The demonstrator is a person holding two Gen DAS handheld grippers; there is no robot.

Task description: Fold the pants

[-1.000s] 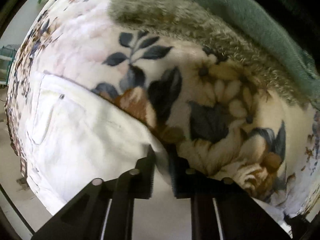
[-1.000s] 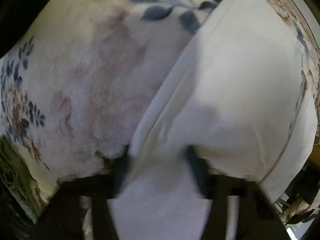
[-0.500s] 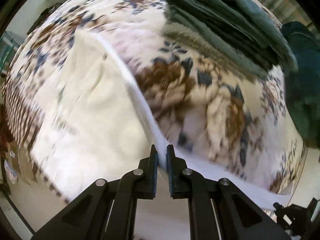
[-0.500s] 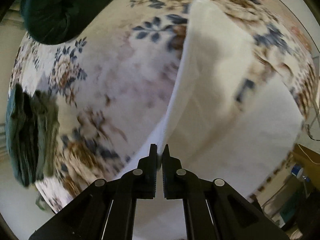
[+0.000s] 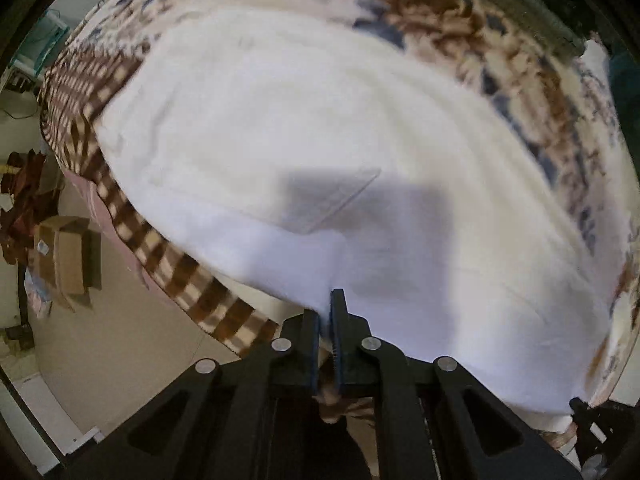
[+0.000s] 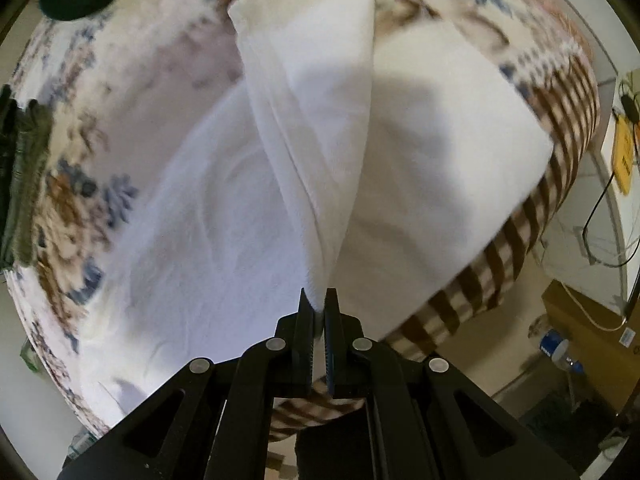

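White pants (image 5: 320,152) lie spread on a floral blanket (image 5: 460,40) over a bed. My left gripper (image 5: 325,312) is shut on the near edge of the pants, just past the bed's edge. A back pocket seam (image 5: 340,204) shows ahead of it. In the right wrist view my right gripper (image 6: 319,304) is shut on a raised fold of the white pants (image 6: 316,128), which runs up and away from the fingers above the flat part of the pants (image 6: 440,160). The motion blurs both views.
The blanket's brown checked border (image 5: 132,224) (image 6: 520,232) hangs over the bed edge. Cardboard boxes (image 5: 66,256) sit on the floor at left. A box (image 6: 592,320), a water bottle (image 6: 554,350) and cables lie at right. Dark green folded clothes (image 6: 20,168) rest on the bed.
Both grippers, shut on the pants, have pulled back toward the bed's edge, drawing the fabric over itself. The white cloth now fills both views and the floor has come into view.
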